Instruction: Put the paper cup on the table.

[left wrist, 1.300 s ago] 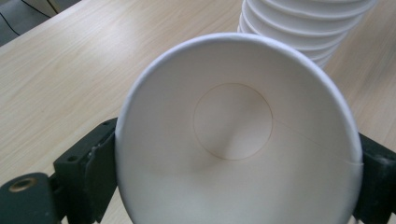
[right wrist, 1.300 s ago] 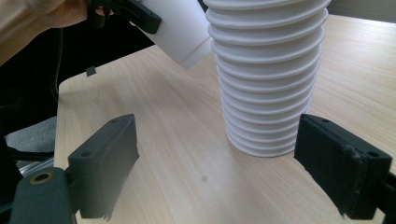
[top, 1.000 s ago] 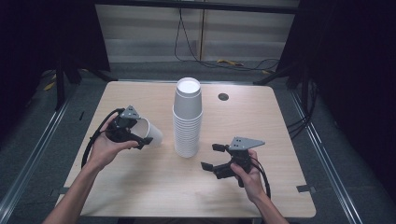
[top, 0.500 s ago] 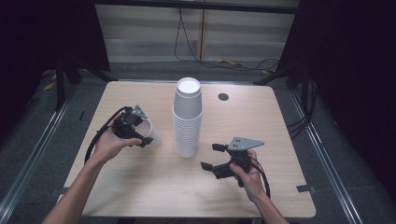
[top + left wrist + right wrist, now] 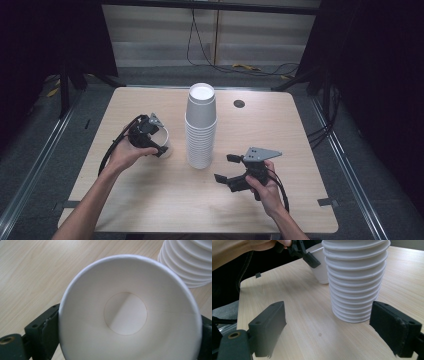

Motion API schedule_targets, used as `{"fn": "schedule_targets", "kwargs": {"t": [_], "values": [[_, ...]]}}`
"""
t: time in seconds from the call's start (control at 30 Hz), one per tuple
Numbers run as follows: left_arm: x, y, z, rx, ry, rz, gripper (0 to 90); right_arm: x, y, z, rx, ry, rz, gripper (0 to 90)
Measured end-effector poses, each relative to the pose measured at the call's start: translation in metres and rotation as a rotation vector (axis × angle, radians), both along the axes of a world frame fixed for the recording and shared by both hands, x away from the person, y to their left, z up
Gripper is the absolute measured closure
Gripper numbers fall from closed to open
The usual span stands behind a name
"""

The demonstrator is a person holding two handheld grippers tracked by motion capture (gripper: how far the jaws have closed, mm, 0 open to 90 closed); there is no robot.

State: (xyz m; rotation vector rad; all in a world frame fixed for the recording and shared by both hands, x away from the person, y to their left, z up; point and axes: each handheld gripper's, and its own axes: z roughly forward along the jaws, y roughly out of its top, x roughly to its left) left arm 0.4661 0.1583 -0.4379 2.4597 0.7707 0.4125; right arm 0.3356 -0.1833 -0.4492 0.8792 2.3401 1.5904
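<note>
A single white paper cup (image 5: 168,145) stands upright on the wooden table (image 5: 290,135), left of a tall stack of white paper cups (image 5: 201,130). My left gripper (image 5: 162,140) holds it, one black jaw on each side of the rim. In the left gripper view I look straight down into the cup (image 5: 127,315), with the stack (image 5: 190,265) beside it at top right. The jaws have just been opening, with the cup still between them and both pads touching its wall. My right gripper (image 5: 225,168) rests open and empty to the right of the stack (image 5: 355,277), pointing at its base.
A small black round grommet (image 5: 239,103) sits in the tabletop behind the stack. The left gripper's cable loops toward the table's left edge. Dark floor, rails and cables surround the table.
The left hand has moved the single cup down and a little toward the stack, and the cup now stands on the table. The right gripper has stayed put.
</note>
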Motion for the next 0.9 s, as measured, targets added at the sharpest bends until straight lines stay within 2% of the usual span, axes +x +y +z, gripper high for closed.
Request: {"fn": "schedule_targets", "kwargs": {"t": [0.1, 0.13, 0.17, 0.23, 0.33, 0.47, 0.5, 0.6, 0.63, 0.67, 0.7, 0.83, 0.9], "values": [[-0.001, 0.0, -0.004, -0.009, -0.036, 0.013, 5.6, 0.0, 0.0, 0.0, -0.002, -0.002, -0.002, 13.3], [-0.001, 0.0, -0.004, -0.009, -0.036, 0.013, 5.6, 0.0, -0.001, 0.0, -0.002, 0.001, -0.004, 13.3], [-0.002, 0.001, -0.008, -0.027, -0.061, 0.022, 5.5, 0.0, -0.001, -0.001, -0.002, 0.002, -0.002, 13.3], [-0.001, 0.001, -0.01, -0.047, -0.057, 0.042, 5.5, 0.001, 0.0, -0.001, -0.003, -0.001, 0.0, 13.3], [-0.001, 0.002, -0.012, -0.058, -0.057, 0.039, 5.2, 0.0, 0.0, -0.001, -0.003, 0.002, 0.0, 13.3], [0.001, 0.005, -0.014, -0.083, -0.036, 0.044, 5.6, 0.001, -0.001, -0.001, 0.0, 0.005, -0.006, 13.3], [0.003, 0.006, -0.016, -0.105, -0.024, 0.058, 5.9, 0.001, -0.001, -0.001, -0.003, 0.0, -0.005, 13.3], [0.004, 0.008, -0.019, -0.111, -0.005, 0.059, 7.6, 0.0, 0.0, -0.001, -0.002, 0.0, -0.003, 13.3], [0.004, 0.01, -0.021, -0.14, 0.018, 0.064, 8.3, 0.0, -0.001, -0.001, -0.001, 0.0, -0.003, 13.3], [0.004, 0.01, -0.021, -0.14, 0.018, 0.064, 9.8, 0.0, -0.001, -0.001, -0.001, 0.0, -0.003, 13.3], [0.004, 0.012, -0.024, -0.155, 0.035, 0.06, 12.9, 0.001, -0.001, -0.001, -0.001, 0.003, -0.006, 13.3], [0.003, 0.014, -0.03, -0.152, 0.022, 0.064, 13.2, 0.001, -0.001, -0.001, -0.002, 0.003, -0.007, 13.3], [0.003, 0.018, -0.035, -0.176, 0.032, 0.062, 14.2, 0.001, 0.0, -0.001, -0.002, 0.0, -0.002, 13.3]]}}
